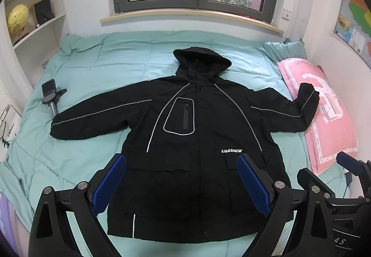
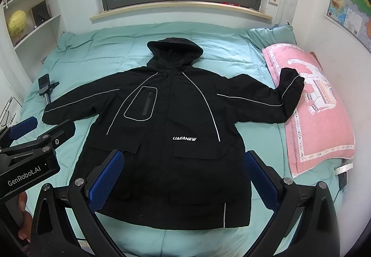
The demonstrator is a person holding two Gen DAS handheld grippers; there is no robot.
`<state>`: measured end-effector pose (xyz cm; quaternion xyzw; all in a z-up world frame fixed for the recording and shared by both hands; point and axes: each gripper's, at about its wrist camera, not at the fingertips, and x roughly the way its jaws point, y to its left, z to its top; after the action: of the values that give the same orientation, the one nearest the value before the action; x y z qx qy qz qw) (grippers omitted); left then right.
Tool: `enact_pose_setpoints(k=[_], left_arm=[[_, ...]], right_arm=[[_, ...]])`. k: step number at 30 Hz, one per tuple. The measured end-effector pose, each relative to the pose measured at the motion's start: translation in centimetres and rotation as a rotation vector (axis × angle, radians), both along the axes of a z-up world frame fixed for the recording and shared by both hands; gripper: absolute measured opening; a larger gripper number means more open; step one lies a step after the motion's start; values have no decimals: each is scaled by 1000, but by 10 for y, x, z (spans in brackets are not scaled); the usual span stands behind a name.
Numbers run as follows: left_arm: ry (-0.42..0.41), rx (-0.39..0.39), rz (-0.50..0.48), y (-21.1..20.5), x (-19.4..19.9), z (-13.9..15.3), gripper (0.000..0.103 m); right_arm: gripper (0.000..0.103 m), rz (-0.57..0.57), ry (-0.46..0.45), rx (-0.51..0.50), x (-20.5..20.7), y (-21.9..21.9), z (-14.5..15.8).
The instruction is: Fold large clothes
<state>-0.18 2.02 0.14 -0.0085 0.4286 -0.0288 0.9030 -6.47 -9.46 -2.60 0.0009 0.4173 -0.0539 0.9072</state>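
Observation:
A large black hooded jacket (image 1: pixel 185 141) with grey piping and white lettering lies flat, front up, on the teal bed (image 1: pixel 92 66), sleeves spread to both sides and hood toward the window. It also shows in the right wrist view (image 2: pixel 174 131). My left gripper (image 1: pixel 182 168) is open and empty, held above the jacket's lower half. My right gripper (image 2: pixel 183 164) is open and empty, also above the lower half. Each gripper shows at the edge of the other's view: the right one (image 1: pixel 347 178), the left one (image 2: pixel 32 136). The jacket's right sleeve cuff (image 2: pixel 289 85) rests on a pink pillow.
A pink pillow (image 1: pixel 324 113) lies along the bed's right side by the wall. A phone on a small stand (image 1: pixel 49 94) lies on the bed's left part near the left sleeve. White shelves (image 1: pixel 34 13) stand at the left. A window is behind the bed.

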Motion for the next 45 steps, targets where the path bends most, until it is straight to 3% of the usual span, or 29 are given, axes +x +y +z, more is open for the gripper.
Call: enact_pose_setpoints(k=[8,45], left_arm=[[17,-32,-7,1,0,-5,96],[51,-44,3,7,7,-16,96]], right_arm=[[103,-7,6,8,-1,-3,-2],[103,10,42,3,10,-4,-8]])
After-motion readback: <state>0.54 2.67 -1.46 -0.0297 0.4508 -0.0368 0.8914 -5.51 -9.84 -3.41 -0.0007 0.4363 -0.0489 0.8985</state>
